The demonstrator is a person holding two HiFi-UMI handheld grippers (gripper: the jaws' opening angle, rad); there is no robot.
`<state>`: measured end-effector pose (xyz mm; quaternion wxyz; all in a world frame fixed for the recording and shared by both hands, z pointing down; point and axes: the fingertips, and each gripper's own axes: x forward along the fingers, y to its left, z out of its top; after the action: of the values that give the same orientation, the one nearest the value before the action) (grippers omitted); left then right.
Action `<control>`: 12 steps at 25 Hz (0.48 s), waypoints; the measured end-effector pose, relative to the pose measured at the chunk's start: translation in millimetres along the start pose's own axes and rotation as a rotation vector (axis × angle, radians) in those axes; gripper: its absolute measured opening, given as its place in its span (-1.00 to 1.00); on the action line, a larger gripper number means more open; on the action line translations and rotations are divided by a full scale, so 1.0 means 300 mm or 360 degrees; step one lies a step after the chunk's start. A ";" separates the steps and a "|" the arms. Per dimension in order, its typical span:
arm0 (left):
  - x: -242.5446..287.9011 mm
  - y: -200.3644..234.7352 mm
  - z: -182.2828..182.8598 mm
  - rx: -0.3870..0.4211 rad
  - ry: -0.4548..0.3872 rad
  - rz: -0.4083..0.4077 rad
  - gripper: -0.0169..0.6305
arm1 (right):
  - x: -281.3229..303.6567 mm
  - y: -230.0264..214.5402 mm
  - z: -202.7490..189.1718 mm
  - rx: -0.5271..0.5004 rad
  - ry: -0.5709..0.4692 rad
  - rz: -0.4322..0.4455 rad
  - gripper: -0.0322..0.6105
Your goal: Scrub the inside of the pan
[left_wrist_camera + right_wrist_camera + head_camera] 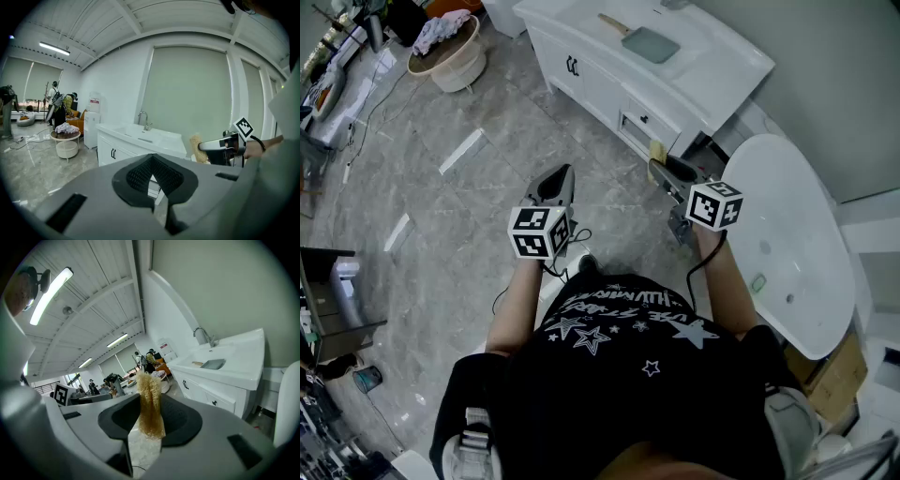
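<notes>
A grey square pan with a wooden handle lies on the white counter, far ahead of both grippers; in the right gripper view the pan rests beside the faucet. My right gripper is shut on a yellowish fibrous scrubber, which sticks out past the jaws. The same scrubber shows in the left gripper view at the tip of the right gripper. My left gripper is shut with nothing between its jaws and is held over the floor, level with the right one.
A white bathtub stands to the right. The white cabinet carries a sink and faucet. A round side table with cloth sits at the far left. A cardboard box is behind the tub. People stand far back.
</notes>
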<state>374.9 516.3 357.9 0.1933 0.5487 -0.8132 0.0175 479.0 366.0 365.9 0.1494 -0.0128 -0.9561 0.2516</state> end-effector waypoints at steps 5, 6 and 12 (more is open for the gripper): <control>0.033 0.028 0.006 0.0000 -0.0002 -0.0013 -0.92 | 0.029 -0.017 0.002 0.0002 0.0006 -0.0033 -0.47; 0.037 0.034 0.008 -0.0003 -0.0002 -0.0016 -0.92 | 0.033 -0.015 0.002 0.0003 0.0007 -0.0038 -0.47; 0.065 0.067 0.012 -0.0005 0.0010 -0.0060 -0.92 | 0.069 -0.002 0.004 -0.0013 0.0006 -0.0069 -0.47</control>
<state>349.6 506.1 365.0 0.1971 0.5637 -0.8020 0.0142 458.8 366.8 370.9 0.1566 0.0069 -0.9569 0.2444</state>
